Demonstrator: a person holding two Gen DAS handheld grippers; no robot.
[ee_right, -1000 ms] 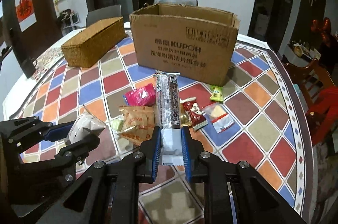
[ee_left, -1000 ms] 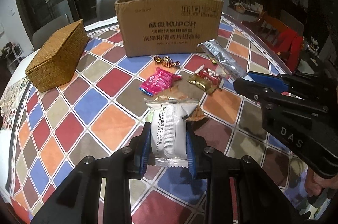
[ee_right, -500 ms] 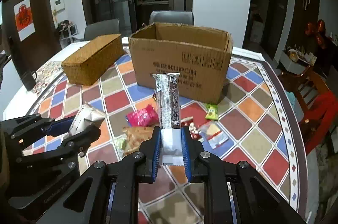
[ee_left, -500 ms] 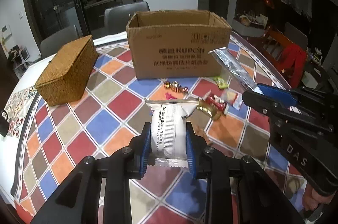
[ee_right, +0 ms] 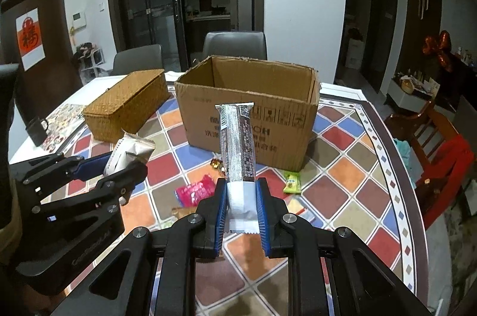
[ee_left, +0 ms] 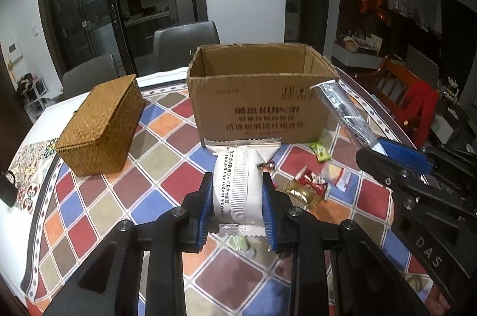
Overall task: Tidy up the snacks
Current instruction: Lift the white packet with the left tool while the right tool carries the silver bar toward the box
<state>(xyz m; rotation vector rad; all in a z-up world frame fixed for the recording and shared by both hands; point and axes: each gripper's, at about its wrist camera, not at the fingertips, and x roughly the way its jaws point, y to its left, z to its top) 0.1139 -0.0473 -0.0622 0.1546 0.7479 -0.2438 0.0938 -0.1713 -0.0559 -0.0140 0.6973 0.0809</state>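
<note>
My left gripper (ee_left: pixel 238 208) is shut on a white snack packet (ee_left: pixel 240 181) and holds it above the table, in front of the open cardboard box (ee_left: pixel 256 104). My right gripper (ee_right: pixel 241 208) is shut on a long dark wafer bar (ee_right: pixel 237 146), held upright in front of the same box (ee_right: pixel 247 110). The left gripper with its packet (ee_right: pixel 128 155) also shows at the left of the right wrist view. The bar (ee_left: pixel 342 113) also shows at the right of the left wrist view. Loose snacks lie on the table: a pink packet (ee_right: pixel 193 192), a green candy (ee_right: pixel 292 181), a gold packet (ee_left: pixel 302 192).
A closed wicker box (ee_left: pixel 101 125) stands left of the cardboard box on the checkered round table (ee_left: pixel 89 211). A dark mug (ee_right: pixel 35 131) stands at the far left edge. Grey chairs (ee_right: pixel 235 44) stand behind the table, and a wooden chair with red cloth (ee_right: pixel 447 149) to the right.
Both grippers have risen and moved toward the cardboard box with their snacks still held. The box's inside now shows over its front wall.
</note>
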